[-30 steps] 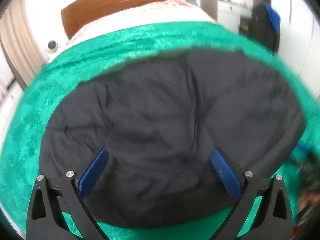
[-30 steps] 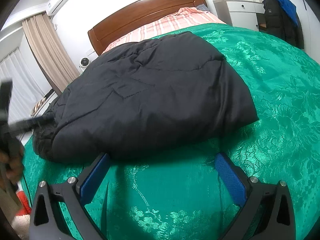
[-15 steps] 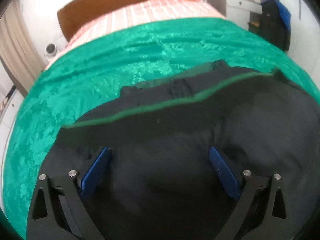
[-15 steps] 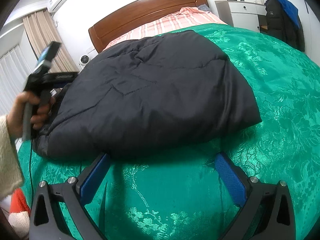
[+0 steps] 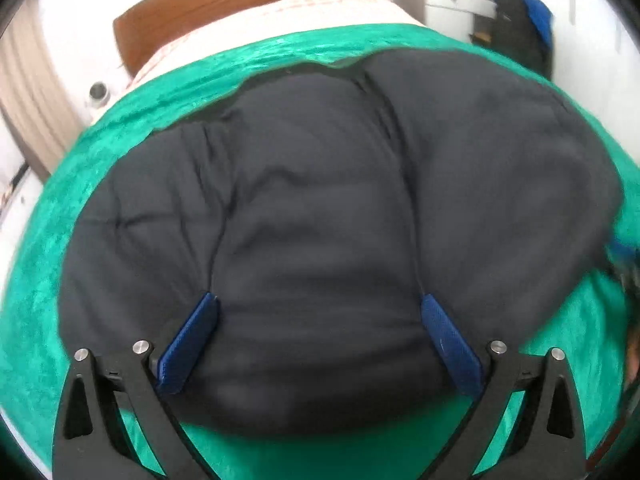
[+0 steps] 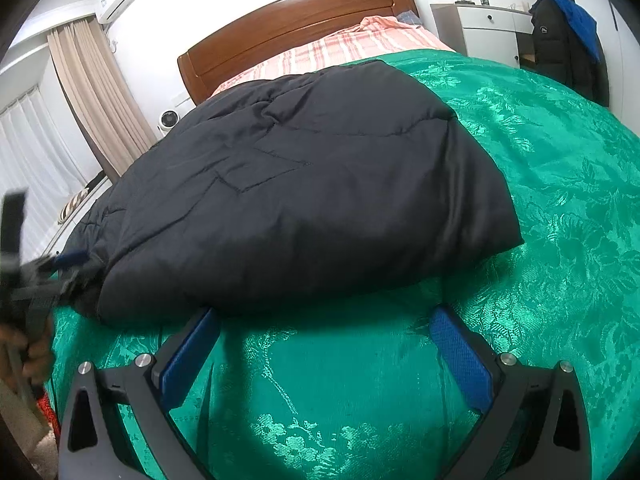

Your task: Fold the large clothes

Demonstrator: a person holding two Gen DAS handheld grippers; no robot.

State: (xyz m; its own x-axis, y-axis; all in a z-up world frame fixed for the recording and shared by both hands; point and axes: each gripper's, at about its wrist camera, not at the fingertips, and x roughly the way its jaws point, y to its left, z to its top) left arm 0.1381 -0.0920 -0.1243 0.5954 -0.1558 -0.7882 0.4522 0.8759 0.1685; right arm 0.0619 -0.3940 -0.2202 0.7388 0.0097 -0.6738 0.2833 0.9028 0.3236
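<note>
Left jaws: apart, nothing between them; the left gripper [image 5: 318,308] hangs over the near part of the jacket [image 5: 320,220].
Right jaws: apart and empty; the right gripper [image 6: 324,320] sits low over bare bedspread [image 6: 560,220], just short of the jacket's [image 6: 300,200] near edge.
Jacket position: lies folded in a thick bundle on the bedspread, between the grippers and the headboard [image 6: 296,28], its far end toward the striped sheet [image 6: 340,48].
Material, judged: padded, quilted, dark; soft and bulky, light for its volume. The smooth shell looks slippery and the filling likely to spring back, so a fold may creep open.
Fragility, judged: none apparent; stitched seams are the firmest parts.
Hold points, judged: a thin layered edge or a seam fits open jaws better than the puffed middle. The right-hand corner nearest the right gripper, and the bunched end at the left gripper seen in the right view, both offer edges.
Risk, judged: a pinch on one layer alone would peel the bundle apart.
Hidden: the underside and any sleeves or zip.
</note>
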